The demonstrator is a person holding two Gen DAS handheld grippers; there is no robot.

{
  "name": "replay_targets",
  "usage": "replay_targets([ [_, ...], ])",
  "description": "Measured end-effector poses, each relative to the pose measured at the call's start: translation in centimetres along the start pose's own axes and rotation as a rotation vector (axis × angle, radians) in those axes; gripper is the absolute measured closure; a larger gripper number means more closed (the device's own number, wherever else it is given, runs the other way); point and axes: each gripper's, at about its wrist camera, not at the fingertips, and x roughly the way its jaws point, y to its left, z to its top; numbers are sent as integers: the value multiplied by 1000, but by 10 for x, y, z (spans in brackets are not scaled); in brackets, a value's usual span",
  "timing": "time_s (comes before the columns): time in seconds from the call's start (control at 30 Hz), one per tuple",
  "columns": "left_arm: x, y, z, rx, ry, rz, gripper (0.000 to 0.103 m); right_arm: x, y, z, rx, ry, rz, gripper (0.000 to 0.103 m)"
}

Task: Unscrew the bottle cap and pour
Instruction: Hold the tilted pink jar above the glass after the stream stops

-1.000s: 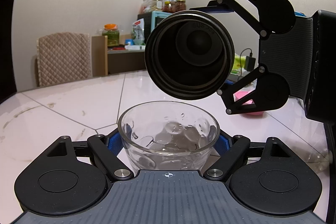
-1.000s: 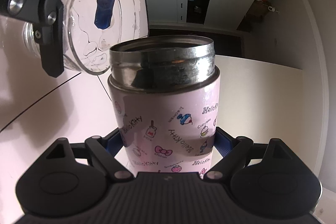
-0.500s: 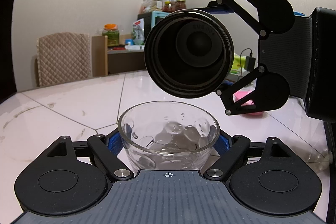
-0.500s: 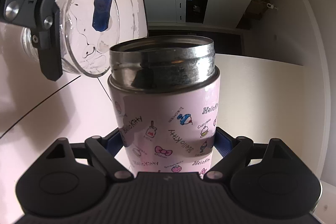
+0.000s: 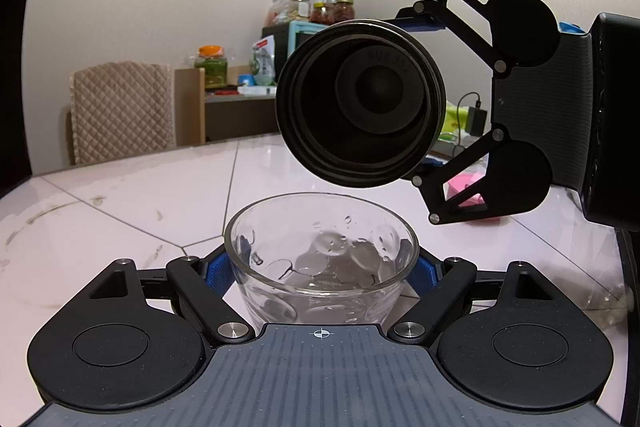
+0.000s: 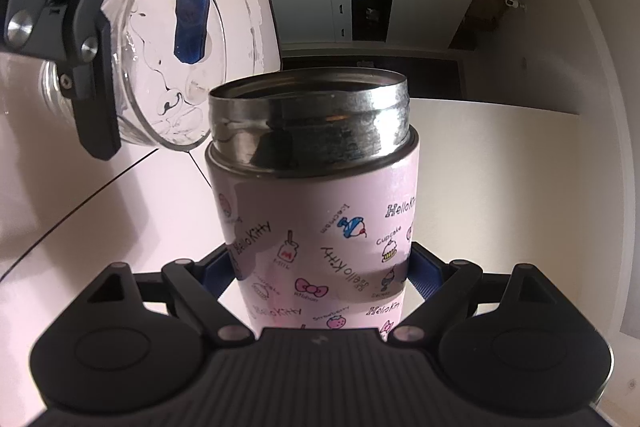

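The left gripper [image 5: 322, 267] is clamped on a glass bowl [image 5: 320, 259] at six o'clock in the left wrist view, its blue pads pressed against the bowl's sides above a white table [image 5: 140, 195]. At one o'clock the bottle [image 5: 360, 103] lies tipped on its side with its open mouth facing the camera, above the bowl's rim; only this view looks down into its dark inside.

The right wrist view shows what that one hides: the right gripper [image 6: 320, 275] grasps the pink cartoon-printed body, and the steel neck has no cap. The bowl sits at ten o'clock there. Whether any liquid is running out is hard to tell.
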Motion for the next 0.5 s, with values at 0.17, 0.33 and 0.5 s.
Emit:
replay_targets([
  [0.17,0,1,0,1,0,1,15,-7,9,-8,25,1,5,14],
  [0.33,-1,2,0,3,0,4,15,-9,15,-12,32,-1,2,14],
  [0.5,-1,3,0,4,0,6,16,-13,19,-16,46,0,8,14],
])
